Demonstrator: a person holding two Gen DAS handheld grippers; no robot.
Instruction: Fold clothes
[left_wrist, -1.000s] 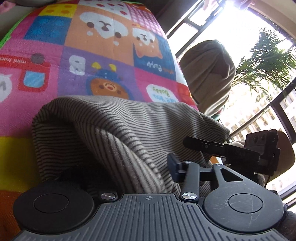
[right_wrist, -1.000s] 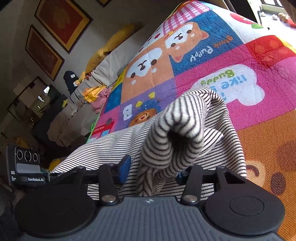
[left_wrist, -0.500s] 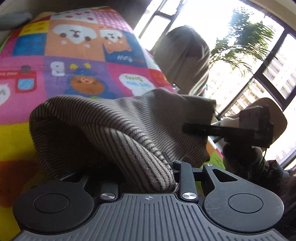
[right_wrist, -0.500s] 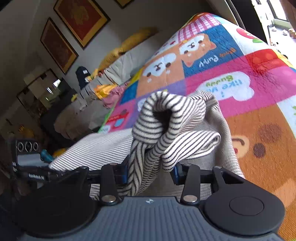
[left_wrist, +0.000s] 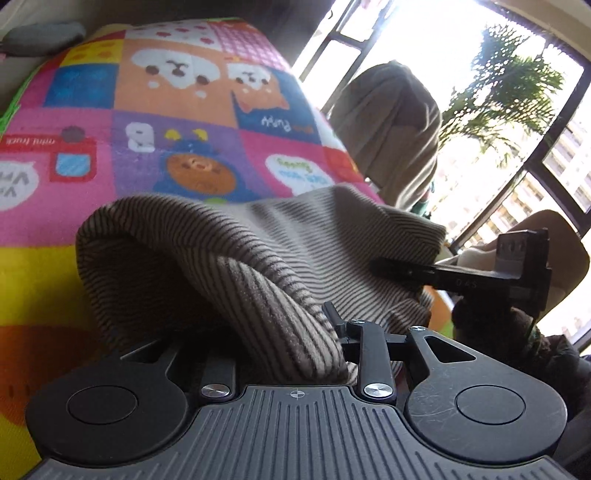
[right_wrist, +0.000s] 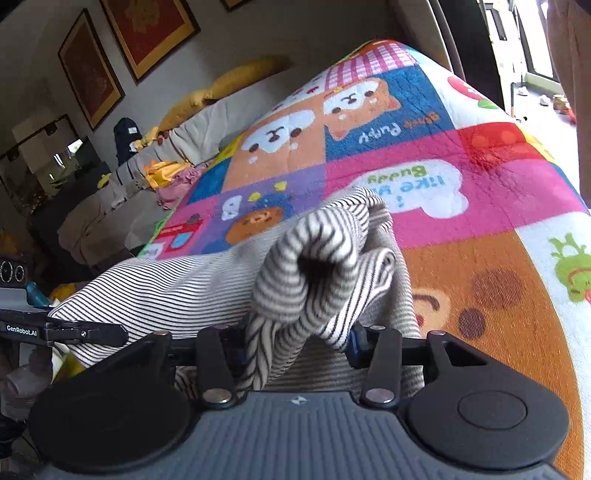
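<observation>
The striped garment (left_wrist: 295, 251) lies on a patchwork cartoon mat (left_wrist: 177, 122), folded over so that a rounded fold faces each camera. Left gripper (left_wrist: 284, 332): jaws are opening, with a thick roll of the garment bunched between them; the left finger is buried under the cloth and the right finger (left_wrist: 332, 314) sits against the roll's edge, so whether the pads press on it cannot be told. Right gripper (right_wrist: 299, 339): jaws are opening, with a bunched fold of the garment between the fingers; the cloth fills the gap and touches both sides. In the left wrist view the right gripper enters from the right, its finger lying over the garment's far edge. In the right wrist view the left gripper (right_wrist: 74, 332) appears at the left edge, at the garment's near corner. A window (left_wrist: 480, 110) stands beyond the mat; framed pictures (right_wrist: 147, 33) hang on the far wall.
</observation>
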